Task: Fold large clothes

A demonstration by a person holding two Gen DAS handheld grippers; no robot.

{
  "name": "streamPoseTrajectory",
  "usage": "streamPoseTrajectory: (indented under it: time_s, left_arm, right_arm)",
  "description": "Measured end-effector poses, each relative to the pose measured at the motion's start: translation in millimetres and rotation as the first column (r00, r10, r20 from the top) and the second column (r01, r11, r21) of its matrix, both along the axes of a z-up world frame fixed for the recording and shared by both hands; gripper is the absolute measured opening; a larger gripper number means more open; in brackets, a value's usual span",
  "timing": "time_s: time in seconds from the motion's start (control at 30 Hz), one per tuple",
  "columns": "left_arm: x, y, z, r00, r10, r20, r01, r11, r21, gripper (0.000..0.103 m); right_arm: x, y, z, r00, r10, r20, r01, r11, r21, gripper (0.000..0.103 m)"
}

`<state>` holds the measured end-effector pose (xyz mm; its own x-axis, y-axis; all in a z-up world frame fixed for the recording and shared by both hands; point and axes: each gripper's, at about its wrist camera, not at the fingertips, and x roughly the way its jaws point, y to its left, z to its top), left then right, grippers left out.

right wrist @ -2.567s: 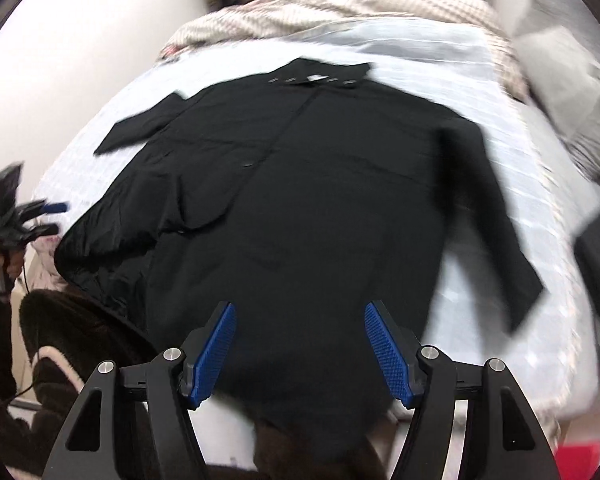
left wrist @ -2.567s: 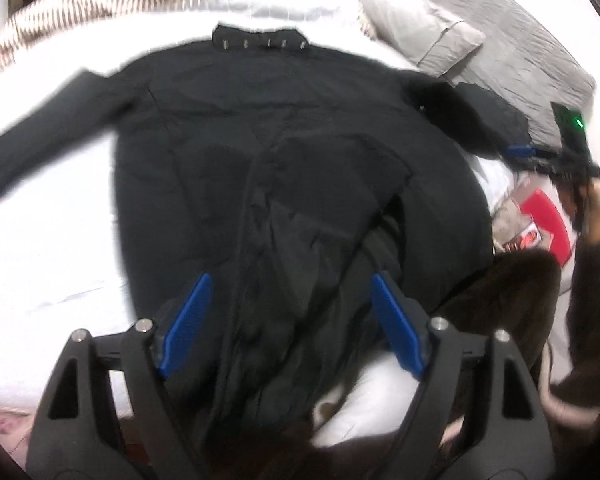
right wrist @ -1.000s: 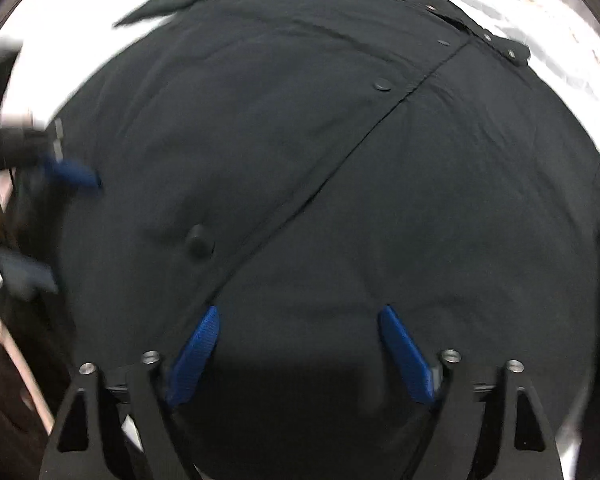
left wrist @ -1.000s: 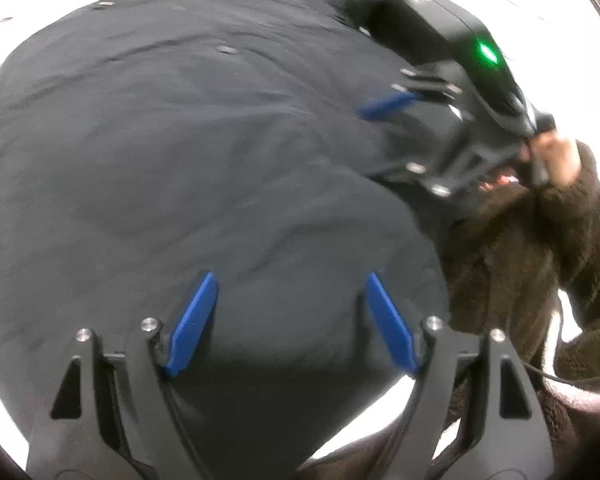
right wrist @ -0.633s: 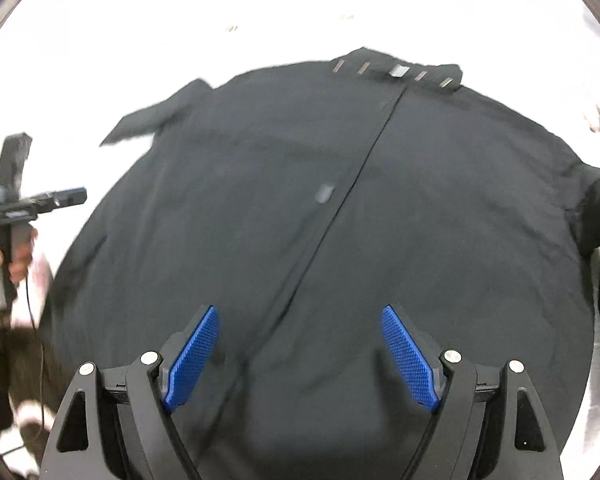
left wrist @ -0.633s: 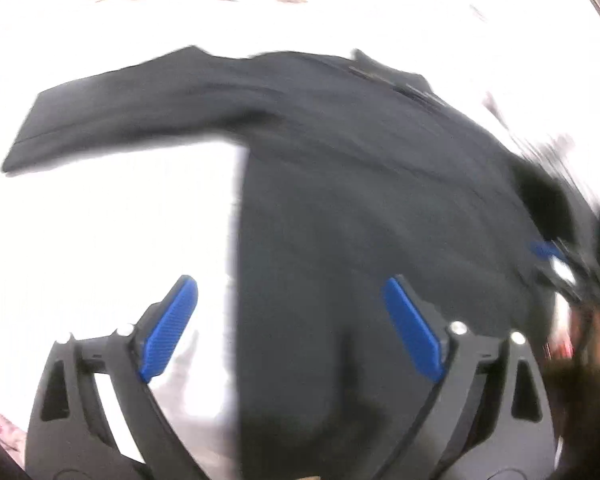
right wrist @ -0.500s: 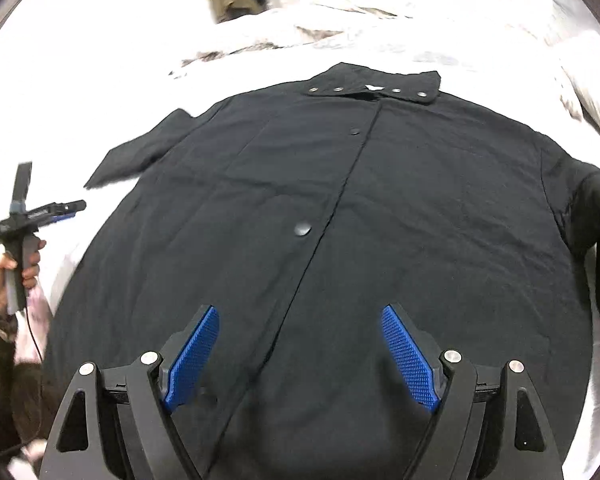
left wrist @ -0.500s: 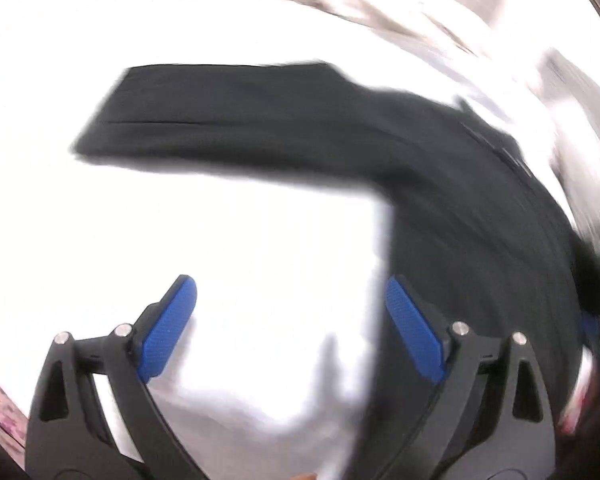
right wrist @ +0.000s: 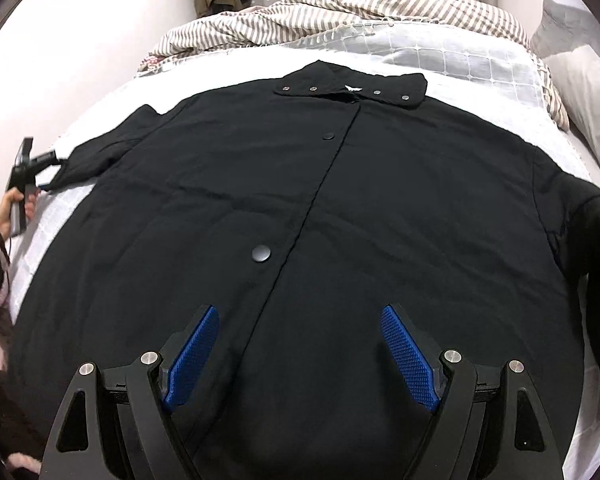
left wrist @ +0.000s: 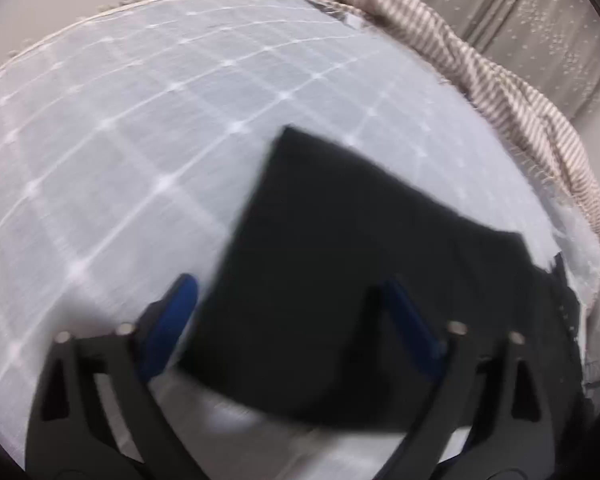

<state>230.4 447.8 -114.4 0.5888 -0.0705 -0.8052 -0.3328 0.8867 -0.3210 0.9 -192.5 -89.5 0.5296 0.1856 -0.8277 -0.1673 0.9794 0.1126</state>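
Black coat [right wrist: 340, 208] spread flat on checked bedsheet [left wrist: 120, 128], front up. Sleeve cuff [left wrist: 320, 240] between wide jaws of left gripper [left wrist: 292, 320]. Right gripper [right wrist: 300, 344] wide, empty, above coat front.

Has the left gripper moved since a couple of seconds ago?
Yes. The left gripper has swung left from the coat's hem out to the sleeve end, judged against the coat lying on the bed.
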Motion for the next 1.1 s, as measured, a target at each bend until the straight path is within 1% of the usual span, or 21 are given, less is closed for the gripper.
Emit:
streamPoseTrajectory:
  time_s: [0.07,0.1,0.13,0.23,0.3,0.37,0.4,0.43,0.47,0.5,0.53,0.57,0.6,0.63,0.67,0.7,0.73,0.87,0.97,1.03,1.1]
  left_arm:
    - [11,-11,2,1.000,-0.017,-0.006,0.017,1.000,0.010,0.051]
    - [10,-14,3,1.000,-0.031,-0.006,0.031,1.000,-0.005,0.026]
    - [9,-13,5,1.000,-0.027,-0.006,0.027,0.999,-0.028,0.024]
    - [-9,-16,24,0.998,0.042,0.049,-0.044,0.997,0.057,0.021]
    - [-23,-14,32,0.993,0.084,0.080,-0.091,0.992,0.089,0.021]
    - [-31,-13,28,0.991,0.122,0.057,-0.128,0.983,0.130,0.021]
    - [-30,-15,21,0.990,0.138,0.023,-0.140,0.976,0.164,0.021]
    - [-28,-19,8,0.990,0.140,-0.024,-0.132,0.970,0.205,0.022]
    - [-26,-22,2,0.989,0.142,-0.038,-0.129,0.964,0.232,0.023]
    - [-26,-28,1,0.989,0.143,-0.030,-0.129,0.952,0.278,0.026]
    - [-24,-36,4,0.989,0.143,-0.035,-0.122,0.930,0.347,0.032]
    - [-24,-41,8,0.988,0.151,-0.042,-0.124,0.916,0.383,0.036]
    - [-25,-42,12,0.986,0.162,-0.045,-0.132,0.913,0.386,0.042]
    - [-27,-41,17,0.984,0.173,-0.050,-0.142,0.919,0.367,0.050]
    - [-31,-40,23,0.984,0.169,-0.056,-0.141,0.934,0.328,0.057]
    - [-36,-40,30,0.986,0.158,-0.051,-0.137,0.947,0.291,0.070]
    - [-41,-42,38,0.989,0.145,-0.040,-0.129,0.955,0.266,0.078]
    - [-66,-62,66,0.998,0.058,-0.012,-0.054,0.976,0.210,0.087]
    - [-83,-86,85,1.000,-0.017,-0.005,0.018,0.991,0.135,0.094]
    - [-91,-105,98,0.997,-0.079,-0.003,0.078,0.993,0.090,0.096]
    - [-101,-127,110,0.991,-0.135,0.000,0.135,0.989,0.057,0.099]
  right_arm:
    - [5,3,-1,1.000,-0.008,0.003,0.008,1.000,-0.008,0.085]
    - [8,4,-1,1.000,-0.010,0.003,0.010,1.000,-0.006,0.085]
    - [10,4,-1,1.000,-0.016,0.002,0.016,1.000,-0.001,0.085]
    - [11,3,1,0.999,-0.032,0.006,0.032,0.999,0.008,0.085]
    - [12,0,2,0.999,-0.046,0.011,0.046,0.999,0.015,0.085]
    - [14,-5,3,0.998,-0.060,0.012,0.060,0.998,0.022,0.085]
    - [14,-8,4,0.997,-0.069,0.014,0.069,0.997,0.022,0.085]
    - [14,-12,4,0.996,-0.083,0.016,0.083,0.996,0.023,0.085]
    - [13,-15,4,0.996,-0.093,0.016,0.093,0.995,0.026,0.085]
    - [12,-20,5,0.994,-0.106,0.014,0.106,0.994,0.028,0.085]
    - [12,-25,6,0.993,-0.121,0.013,0.121,0.992,0.034,0.085]
    - [10,-32,8,0.991,-0.137,0.011,0.136,0.990,0.046,0.085]
    - [7,-39,10,0.989,-0.150,0.010,0.149,0.987,0.063,0.085]
    - [4,-45,12,0.987,-0.159,0.010,0.157,0.985,0.077,0.085]
    - [0,-52,15,0.986,-0.167,0.010,0.166,0.982,0.094,0.085]
    - [-4,-57,18,0.985,-0.174,0.010,0.172,0.979,0.110,0.085]
    - [-10,-65,23,0.983,-0.183,0.014,0.179,0.974,0.137,0.085]
    - [-33,-80,46,0.983,-0.180,0.037,0.168,0.962,0.214,0.085]
    - [-49,-88,65,0.985,-0.165,0.046,0.147,0.953,0.265,0.085]
    - [-58,-99,75,0.985,-0.169,0.047,0.148,0.946,0.290,0.085]
    - [-68,-117,83,0.978,-0.200,0.056,0.177,0.944,0.277,0.085]
